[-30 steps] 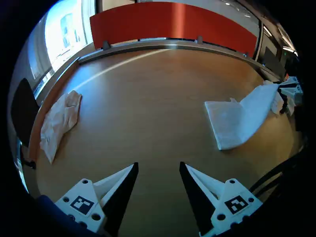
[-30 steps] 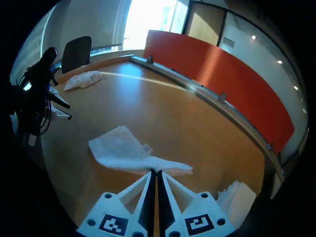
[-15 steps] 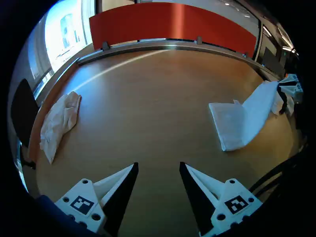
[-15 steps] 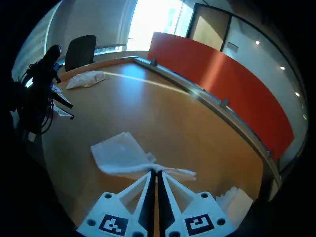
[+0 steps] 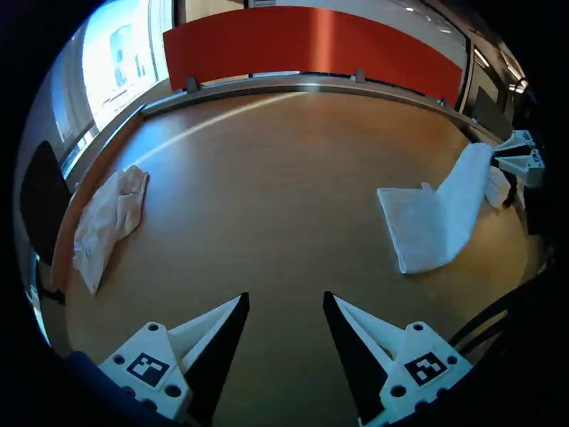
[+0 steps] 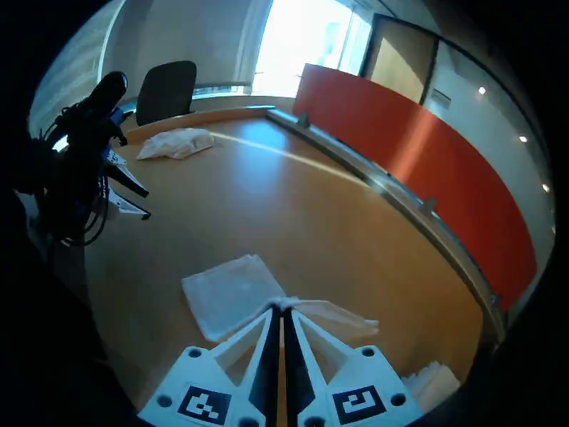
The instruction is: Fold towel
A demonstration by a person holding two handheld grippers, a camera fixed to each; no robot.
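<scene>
A white towel [image 5: 424, 229] lies on the wooden table [image 5: 284, 185], partly folded, with one edge lifted off the surface. My right gripper [image 6: 282, 314] is shut on that raised edge of the towel [image 6: 231, 293]; the cloth hangs down from its fingertips. In the left gripper view the right gripper [image 5: 506, 155] stands at the far right, holding the towel's end up. My left gripper [image 5: 285, 299] hovers open over bare wood, well left of the towel, with nothing between its fingers. The right gripper view shows the left gripper [image 6: 147, 206] at the left table edge.
A crumpled beige cloth [image 5: 107, 213] lies near the table's far left edge, also seen as the beige cloth [image 6: 175, 142]. A stack of folded white towels [image 6: 430, 381] sits beside the right gripper. A red partition [image 5: 313, 43] runs behind the table. A dark chair [image 6: 167, 89] stands beyond it.
The right gripper has carried the towel's edge higher and back over the flat part, so the raised flap stands steeper. The left gripper has stayed open and still.
</scene>
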